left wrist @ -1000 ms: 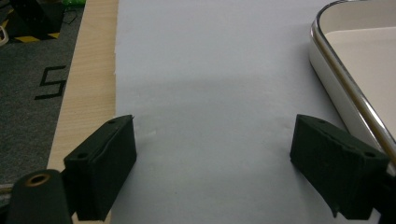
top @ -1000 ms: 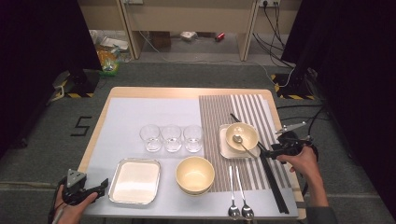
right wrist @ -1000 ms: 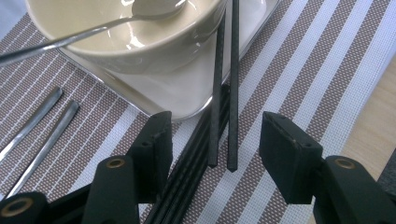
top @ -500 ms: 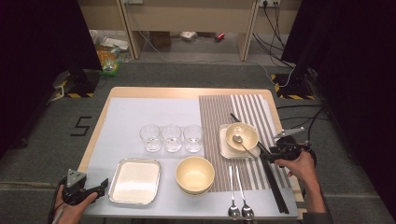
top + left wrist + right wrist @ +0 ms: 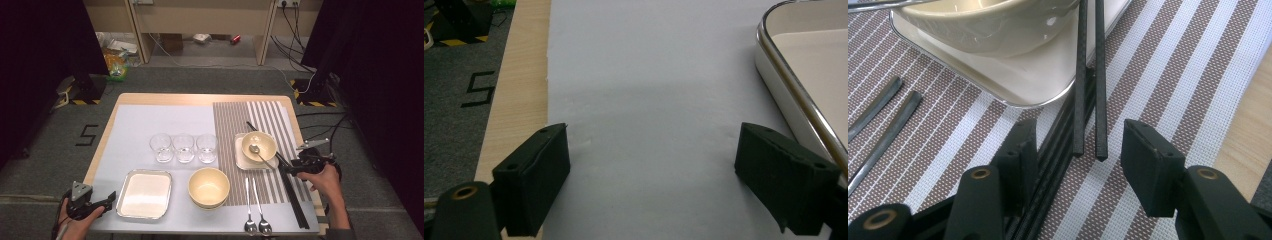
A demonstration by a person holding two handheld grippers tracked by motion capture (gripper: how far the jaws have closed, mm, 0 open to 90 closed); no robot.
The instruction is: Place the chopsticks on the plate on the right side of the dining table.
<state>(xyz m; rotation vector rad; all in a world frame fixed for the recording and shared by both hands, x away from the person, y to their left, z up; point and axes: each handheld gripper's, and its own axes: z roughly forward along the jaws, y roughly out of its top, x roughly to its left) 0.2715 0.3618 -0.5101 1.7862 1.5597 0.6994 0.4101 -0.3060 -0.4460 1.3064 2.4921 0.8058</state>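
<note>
My right gripper is at the right of the striped mat. In the right gripper view its jaws stand either side of the near ends of two black chopsticks. These lean over the square plate and its small bowl, which holds a spoon. The jaws have just been closing a little, and the pads do not touch the sticks. A second black pair lies flat on the mat under them. My left gripper rests open at the front left corner, jaws wide over the pale mat with nothing between them.
A white metal-rimmed tray sits just right of the left gripper, its rim close to the right jaw. A large cream bowl, three glasses and two spoons stand mid-table. The wooden table edge runs right of the right gripper.
The right hand has drifted slightly toward the front of the table along the chopsticks. The left hand has not moved.
</note>
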